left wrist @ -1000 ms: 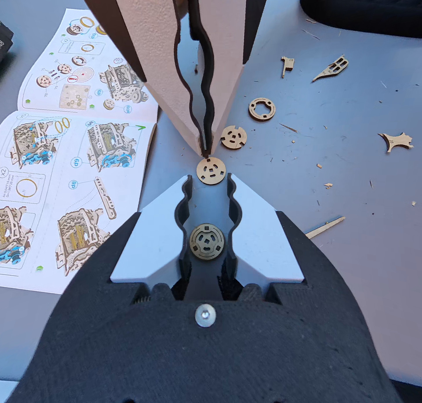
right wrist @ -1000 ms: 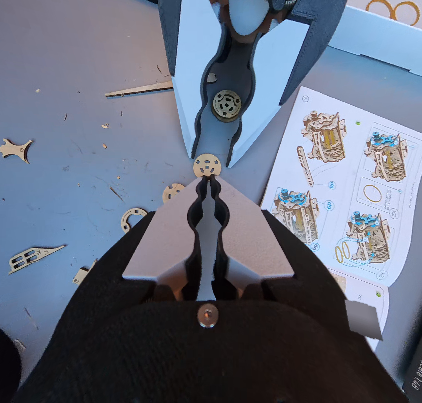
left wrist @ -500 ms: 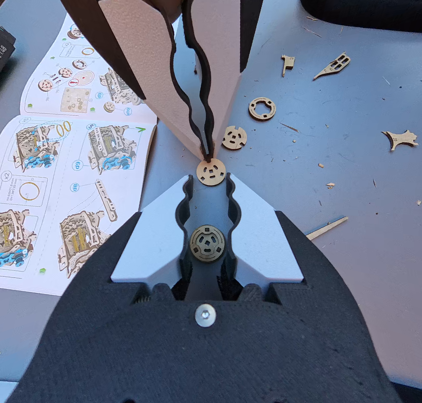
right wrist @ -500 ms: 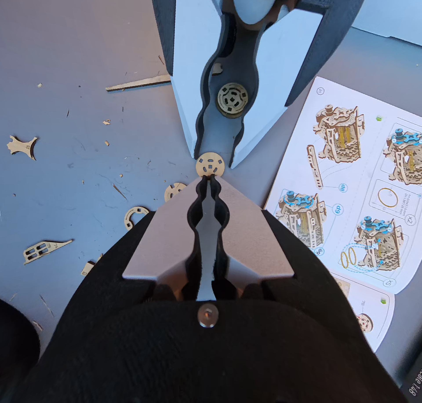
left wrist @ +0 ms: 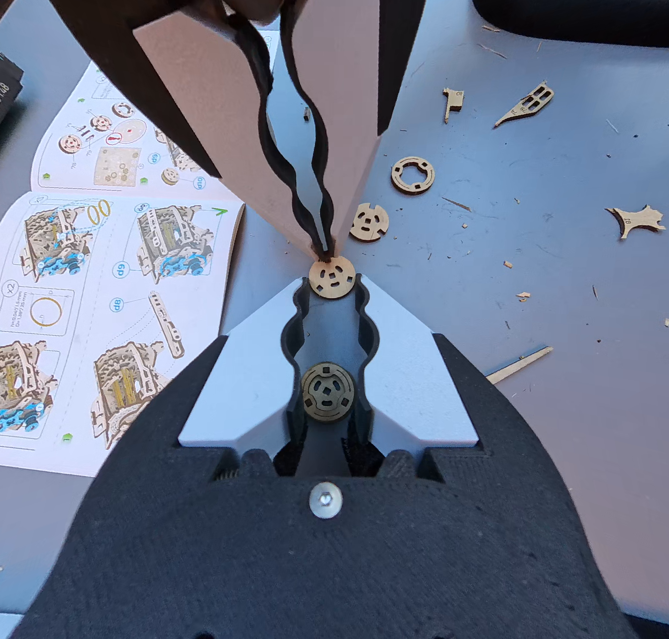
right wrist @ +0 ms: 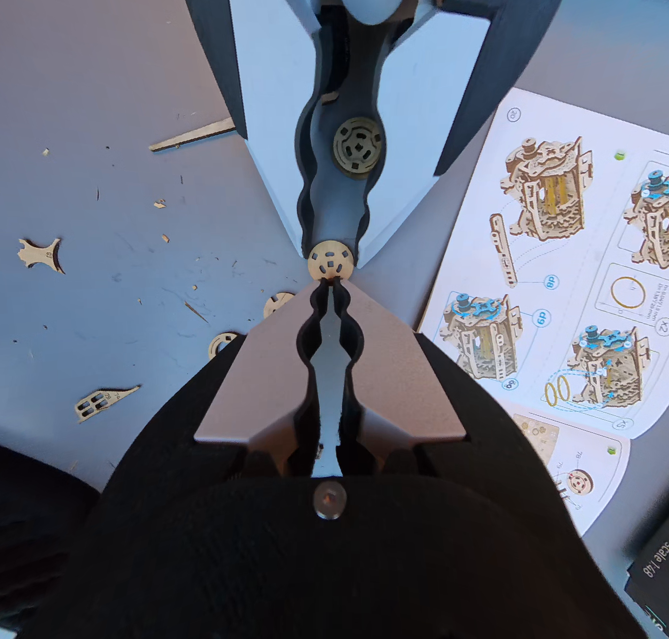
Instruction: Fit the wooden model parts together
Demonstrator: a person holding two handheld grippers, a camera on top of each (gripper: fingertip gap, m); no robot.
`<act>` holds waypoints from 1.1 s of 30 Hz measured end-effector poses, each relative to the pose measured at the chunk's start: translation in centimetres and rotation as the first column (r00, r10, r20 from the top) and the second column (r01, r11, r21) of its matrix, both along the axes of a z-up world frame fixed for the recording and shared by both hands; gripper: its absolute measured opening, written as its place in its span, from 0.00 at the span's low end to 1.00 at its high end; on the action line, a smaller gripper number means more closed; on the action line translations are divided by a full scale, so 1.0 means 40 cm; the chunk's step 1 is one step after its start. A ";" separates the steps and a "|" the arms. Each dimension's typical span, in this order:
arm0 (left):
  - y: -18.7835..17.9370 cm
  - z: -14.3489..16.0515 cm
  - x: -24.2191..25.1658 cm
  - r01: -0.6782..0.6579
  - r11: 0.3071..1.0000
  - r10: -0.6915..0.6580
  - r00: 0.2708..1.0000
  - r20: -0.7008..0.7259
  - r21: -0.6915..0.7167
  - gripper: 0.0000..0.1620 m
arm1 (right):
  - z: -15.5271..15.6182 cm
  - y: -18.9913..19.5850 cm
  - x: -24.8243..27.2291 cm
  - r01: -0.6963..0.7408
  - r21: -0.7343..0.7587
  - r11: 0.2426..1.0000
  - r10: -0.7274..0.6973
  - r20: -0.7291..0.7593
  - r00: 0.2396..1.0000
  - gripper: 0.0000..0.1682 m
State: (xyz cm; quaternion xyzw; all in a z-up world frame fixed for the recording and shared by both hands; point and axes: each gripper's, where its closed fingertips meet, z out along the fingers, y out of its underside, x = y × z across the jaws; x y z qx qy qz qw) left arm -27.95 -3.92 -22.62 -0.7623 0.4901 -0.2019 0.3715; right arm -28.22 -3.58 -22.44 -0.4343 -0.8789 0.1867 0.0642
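A light round wooden disc [left wrist: 332,277] with small slots lies on the grey table [left wrist: 543,296], between the white fingertips of my left gripper [left wrist: 332,282]. That gripper is open, and a darker, thicker slotted disc [left wrist: 327,391] sits further back between its pads; I cannot tell whether the pads press on it. My right gripper [right wrist: 327,283], with pink fingers, is shut, and its tips touch the edge of the light disc [right wrist: 331,265]. It enters the left wrist view [left wrist: 324,254] from the top. The dark disc [right wrist: 356,147] also shows in the right wrist view.
An open instruction booklet [left wrist: 108,277] lies left of the grippers. Loose wooden parts lie to the right: a notched disc [left wrist: 369,221], a ring [left wrist: 412,175], a star-like piece [left wrist: 639,219] and a thin sliver [left wrist: 517,364]. A black object [left wrist: 579,6] lies at the far right. Only a small space, under 4 cm, lies between the two pairs of fingers. Between my left fingertips and the thin sliver [left wrist: 517,364] there is roughly 9 cm. The right camera catches it too, in the right wrist view [right wrist: 181,137].
The right gripper's tips have closed onto the edge of the light disc. The disc now sits slightly further in between the left fingertips. The dark disc has kept its place.
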 end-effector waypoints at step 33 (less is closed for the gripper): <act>0.001 0.000 0.001 -0.001 1.000 0.001 1.000 0.004 -0.003 0.14 | -0.008 0.005 0.007 -0.078 0.096 0.992 0.076 0.022 0.997 0.01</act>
